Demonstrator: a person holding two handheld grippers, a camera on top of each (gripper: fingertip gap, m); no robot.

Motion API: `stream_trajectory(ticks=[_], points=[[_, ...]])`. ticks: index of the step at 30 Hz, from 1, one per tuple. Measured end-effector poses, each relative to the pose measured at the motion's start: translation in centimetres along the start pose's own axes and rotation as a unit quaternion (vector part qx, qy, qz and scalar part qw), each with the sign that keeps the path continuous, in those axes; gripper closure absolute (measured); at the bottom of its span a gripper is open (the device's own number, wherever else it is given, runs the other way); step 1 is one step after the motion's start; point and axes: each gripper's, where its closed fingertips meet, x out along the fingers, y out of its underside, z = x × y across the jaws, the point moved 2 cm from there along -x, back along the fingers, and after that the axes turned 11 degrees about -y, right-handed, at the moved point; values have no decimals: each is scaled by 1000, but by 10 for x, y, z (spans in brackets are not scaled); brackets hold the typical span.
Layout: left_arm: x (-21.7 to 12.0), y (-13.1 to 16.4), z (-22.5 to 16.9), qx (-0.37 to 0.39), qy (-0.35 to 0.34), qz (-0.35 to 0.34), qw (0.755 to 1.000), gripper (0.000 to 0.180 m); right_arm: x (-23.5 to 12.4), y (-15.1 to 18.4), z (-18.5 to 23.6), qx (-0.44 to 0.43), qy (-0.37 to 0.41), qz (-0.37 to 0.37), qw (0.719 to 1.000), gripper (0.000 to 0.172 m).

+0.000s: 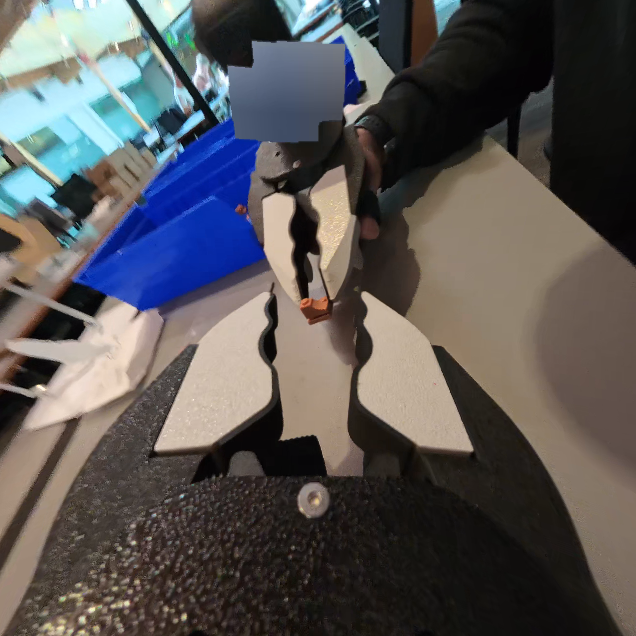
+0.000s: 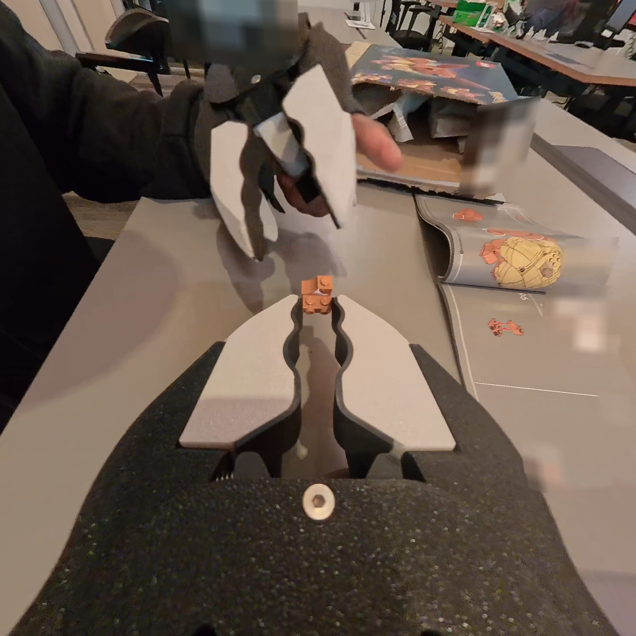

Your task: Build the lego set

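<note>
My right gripper (image 2: 316, 303) is shut on a small orange-brown brick assembly (image 2: 317, 296), with both pads pressed on its lower part just above the grey table (image 2: 172, 309). The left wrist view shows the same gripper (image 1: 315, 299) pointing down, with the brick assembly (image 1: 315, 309) pinched at its tips. My left gripper (image 1: 317, 296) is open and empty, its fingers (image 1: 234, 361) spread wide to either side of the brick without touching it. In the right wrist view the left gripper (image 2: 296, 241) hangs open a little beyond the brick and apart from it.
Blue bins (image 1: 172, 247) stand at the table's far left, with a white plastic bag (image 1: 93, 361) beside them. An open instruction booklet (image 2: 516, 261) lies to the right. A torn-open cardboard box (image 2: 430, 113) stands behind it. A person's dark sleeves hold both grippers. The grippers are tip to tip, or close to it.
</note>
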Motion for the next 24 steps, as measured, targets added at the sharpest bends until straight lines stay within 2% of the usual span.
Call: stream_trajectory(ticks=[4, 9, 15, 18, 22, 24], points=[[6, 4, -4, 83, -21, -15, 996, 132, -1, 0, 0, 26, -15, -7, 1000, 157], [14, 20, -11, 166, -11, 7, 986, 130, -1, 1, 1, 42, -32, -8, 999, 157], [18, 15, -8, 244, -33, -13, 969, 131, -2, 0, 2, 54, -42, -12, 998, 156], [20, 15, -8, 255, -35, -17, 966, 137, -1, 1, 3, 54, -47, -10, 997, 156], [23, 21, -9, 264, -37, 0, 964, 157, 0, 0, 5, 53, -51, -12, 997, 157], [22, 20, -7, 266, -45, -1, 963, 161, -1, -1, 4, 50, -44, -16, 998, 158]])
